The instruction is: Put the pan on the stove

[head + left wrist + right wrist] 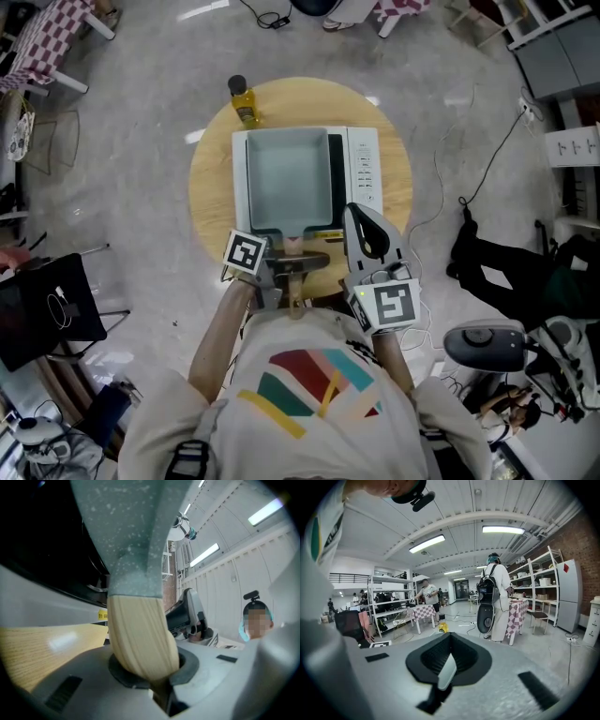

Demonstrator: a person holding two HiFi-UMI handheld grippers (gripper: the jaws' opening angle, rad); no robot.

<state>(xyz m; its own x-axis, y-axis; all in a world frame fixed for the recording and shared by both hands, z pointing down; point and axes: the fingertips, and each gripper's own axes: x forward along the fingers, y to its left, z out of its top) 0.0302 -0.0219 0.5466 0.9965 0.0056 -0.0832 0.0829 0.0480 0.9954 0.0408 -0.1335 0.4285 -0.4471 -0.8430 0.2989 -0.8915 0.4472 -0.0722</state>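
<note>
The pan point(286, 178) sits square over the stove point(364, 164) at upper centre of the head view, on the round table point(211, 178). Whether its base rests on the stove top or hangs just above it cannot be told from overhead. The left gripper point(296, 262) is clenched on the wooden handle point(140, 634), which points down the frame toward the person. In the left gripper view the jaws pinch only the rounded butt of that handle. The right gripper point(364, 227) lies just right of the handle, jaws together on nothing, pointing past the stove's control strip. The main risk, as I judge it, is letting go too soon. If the base is not fully down, the pan would drop or rock, and may slide off centre. A grip so far out on the handle gives the pan's weight a long lever, so it could twist in the pads and tip one edge onto the stove rim. Pulling the gripper back before the jaws part would drag the pan toward the table edge. The right gripper could brush the controls, while the bottle point(244, 101) at upper left stands close enough to be knocked if the pan is pushed that way.
</note>
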